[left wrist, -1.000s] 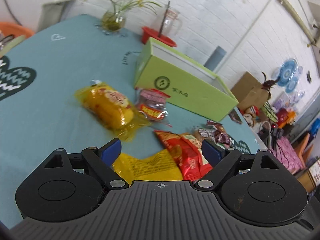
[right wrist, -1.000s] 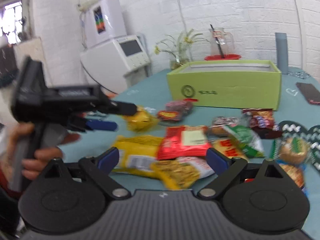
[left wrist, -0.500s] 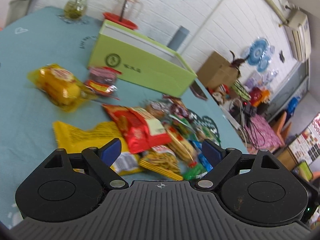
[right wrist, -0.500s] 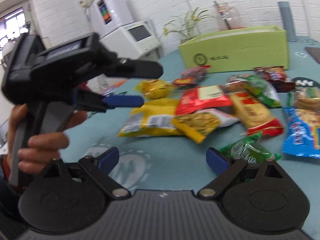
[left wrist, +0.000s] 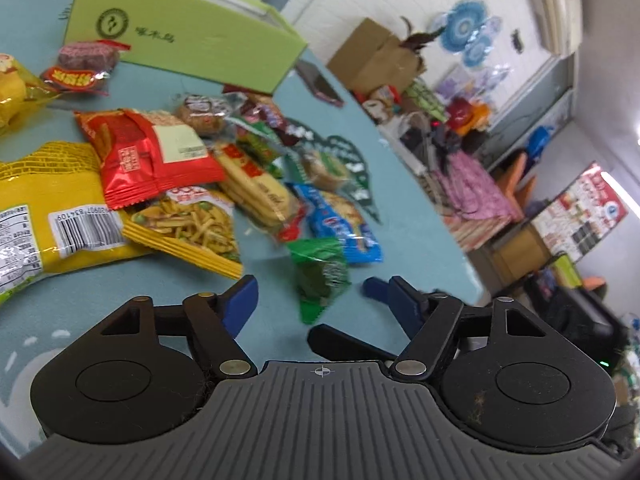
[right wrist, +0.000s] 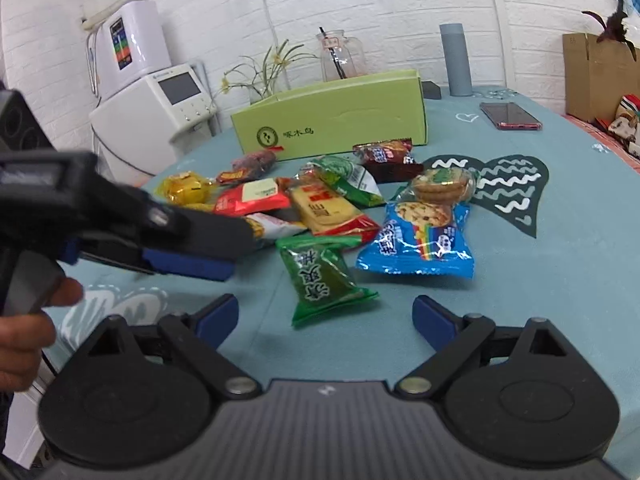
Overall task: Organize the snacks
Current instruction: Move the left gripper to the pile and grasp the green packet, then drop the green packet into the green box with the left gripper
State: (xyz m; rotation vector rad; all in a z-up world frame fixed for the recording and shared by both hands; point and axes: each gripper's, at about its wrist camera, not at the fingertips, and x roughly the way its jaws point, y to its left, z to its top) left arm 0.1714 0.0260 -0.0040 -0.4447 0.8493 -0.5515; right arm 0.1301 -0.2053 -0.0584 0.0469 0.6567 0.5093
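Snacks: loose pile of wrapped packets on teal tablecloth (right wrist: 560,280), in front of lime-green cardboard box (right wrist: 340,120).
Nearest pkt: small green foil packet (right wrist: 320,276), flat on cloth, apart from both grippers, just in front of right one.
Beside it: blue cookie packet (right wrist: 420,240) to its right, touching round biscuit pack (right wrist: 444,184); red-yellow cracker pack (right wrist: 328,208) behind.
Left side of pile: big yellow bag w/ barcode (left wrist: 48,216), red foil packet (left wrist: 148,156) overlapping it, noodle-print snack bag (left wrist: 188,224).
Left gripper (left wrist: 316,300): fingers spread, nothing held, hovers over near edge of pile.
Right gripper (right wrist: 324,312): fingers wide apart, nothing held; green pkt lies ahead between finger lines.
In the way: left gripper crosses right view, covering part of pile.
Bkgd: pink-cased phone (right wrist: 510,115), grey cylinder (right wrist: 456,60), glass jug (right wrist: 340,60), flower vase (right wrist: 268,76).
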